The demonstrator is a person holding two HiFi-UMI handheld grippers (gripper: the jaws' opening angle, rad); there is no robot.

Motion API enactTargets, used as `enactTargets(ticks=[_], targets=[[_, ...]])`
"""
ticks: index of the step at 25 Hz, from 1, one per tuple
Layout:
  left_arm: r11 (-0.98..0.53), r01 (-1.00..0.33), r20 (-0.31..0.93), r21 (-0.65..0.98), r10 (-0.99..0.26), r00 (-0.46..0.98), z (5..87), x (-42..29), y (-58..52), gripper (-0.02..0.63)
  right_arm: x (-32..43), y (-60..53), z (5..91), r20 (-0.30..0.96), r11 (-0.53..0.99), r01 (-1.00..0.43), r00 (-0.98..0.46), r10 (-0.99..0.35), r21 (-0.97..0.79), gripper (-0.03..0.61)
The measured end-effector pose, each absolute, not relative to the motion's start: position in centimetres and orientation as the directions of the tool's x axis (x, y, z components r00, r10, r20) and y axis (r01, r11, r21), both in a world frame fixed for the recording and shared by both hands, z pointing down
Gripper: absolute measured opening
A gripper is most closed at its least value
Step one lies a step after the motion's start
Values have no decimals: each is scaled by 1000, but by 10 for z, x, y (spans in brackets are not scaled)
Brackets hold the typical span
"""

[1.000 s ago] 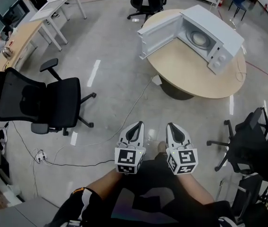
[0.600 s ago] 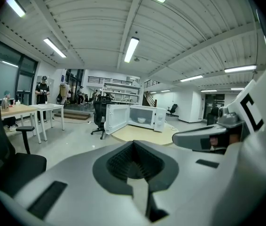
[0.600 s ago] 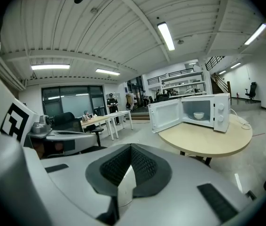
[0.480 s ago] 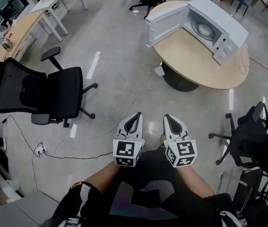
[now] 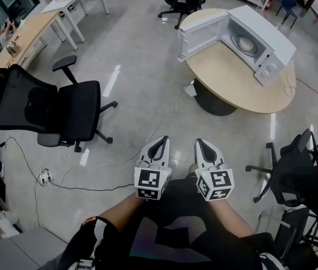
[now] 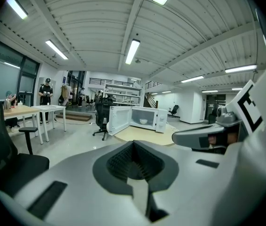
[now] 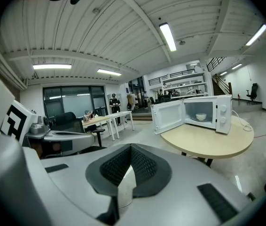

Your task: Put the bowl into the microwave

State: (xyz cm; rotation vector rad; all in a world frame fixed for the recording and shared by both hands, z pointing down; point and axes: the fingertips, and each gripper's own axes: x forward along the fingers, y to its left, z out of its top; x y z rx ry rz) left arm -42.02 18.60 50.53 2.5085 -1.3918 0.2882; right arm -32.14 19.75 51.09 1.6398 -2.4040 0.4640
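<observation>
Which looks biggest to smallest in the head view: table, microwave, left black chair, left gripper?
1. Largest: table and chair, too alike to rank.
2. Next: microwave, door open.
3. Smallest: left gripper, though it is nearest the camera.

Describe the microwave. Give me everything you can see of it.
The microwave is a white, box-shaped oven that stands upright on a round, light wooden table, towards the table's far edge. Its door, hinged on the left as seen from the front, is swung wide open and juts past the table's rim. A small white bowl sits inside the lit cavity. Two round knobs sit on the panel to the right of the opening. Neither tool touches it.
</observation>
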Motion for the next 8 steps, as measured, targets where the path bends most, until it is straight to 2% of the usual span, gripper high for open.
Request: enactTargets(ticks=[8], targets=[[-510, -851, 278, 126, -805, 524, 495, -415, 182, 46, -316, 196, 502, 327, 343, -930, -367, -871, -131, 14]])
